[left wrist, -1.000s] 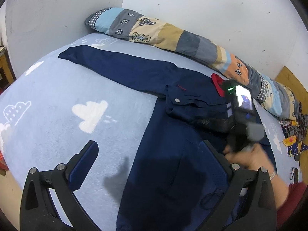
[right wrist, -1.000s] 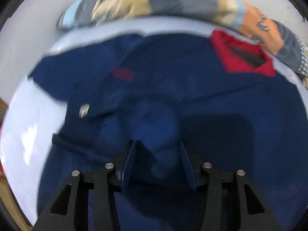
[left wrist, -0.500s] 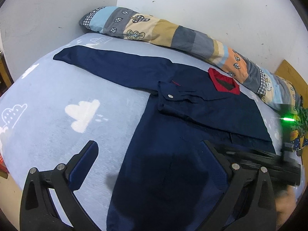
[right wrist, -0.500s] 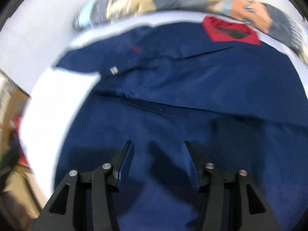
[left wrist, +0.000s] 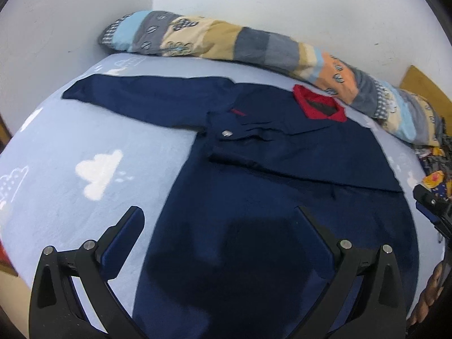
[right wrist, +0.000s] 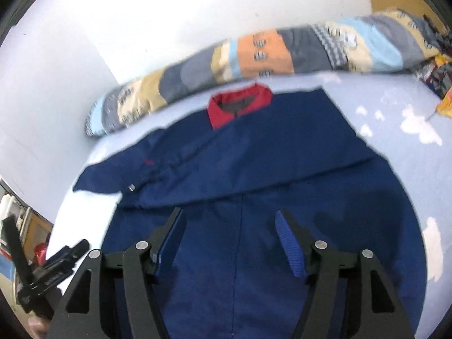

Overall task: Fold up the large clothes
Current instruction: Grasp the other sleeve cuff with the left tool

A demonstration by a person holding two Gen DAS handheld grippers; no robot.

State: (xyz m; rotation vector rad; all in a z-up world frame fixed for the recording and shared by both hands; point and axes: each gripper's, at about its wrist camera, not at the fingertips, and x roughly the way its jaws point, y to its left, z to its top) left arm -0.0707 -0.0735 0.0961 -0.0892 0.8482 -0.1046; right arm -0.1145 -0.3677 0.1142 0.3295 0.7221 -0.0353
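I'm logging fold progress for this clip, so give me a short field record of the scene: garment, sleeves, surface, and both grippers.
garment: navy jacket with red collar, lying flat
one sleeve: folded across the chest, cuff with metal snap on top
other sleeve: outstretched sleeve lying on the bed
surface: light blue cloud-print sheet
behind: patchwork bolster along the wall
left gripper: open, nothing between its fingers, above the jacket's lower part
right gripper: jaws opening, nothing between them, above the jacket
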